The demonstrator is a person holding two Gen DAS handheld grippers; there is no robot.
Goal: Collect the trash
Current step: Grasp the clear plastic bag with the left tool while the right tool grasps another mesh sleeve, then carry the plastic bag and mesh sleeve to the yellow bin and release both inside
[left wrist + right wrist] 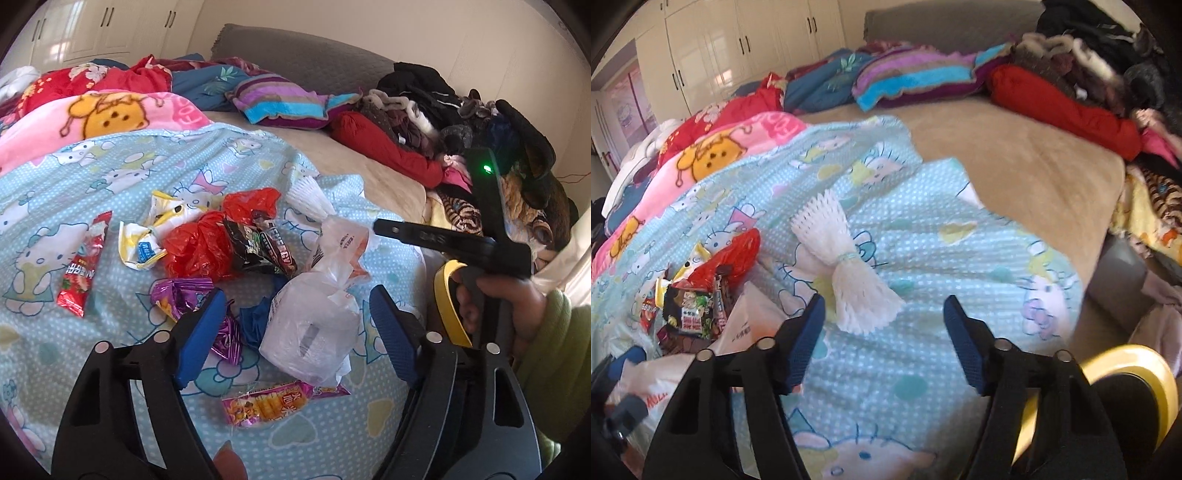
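Note:
Trash lies scattered on a light blue cartoon-cat bedsheet (74,177). My left gripper (295,314) is open, its blue pads either side of a white plastic bag (314,332). Near it lie a purple foil wrapper (181,291), a crumpled red bag (199,247), a black snack packet (247,243), a red sachet (83,269) and a pink snack packet (266,404). My right gripper (884,321) is open and empty, just short of a white foam net sleeve (842,266). The right gripper also shows in the left wrist view (443,240).
Folded blankets (88,110) lie to the left, a striped pillow (280,99) at the back. A heap of dark and red clothes (443,122) fills the right side. Bare beige mattress (1015,166) lies beyond the sheet. White wardrobes (738,40) stand behind.

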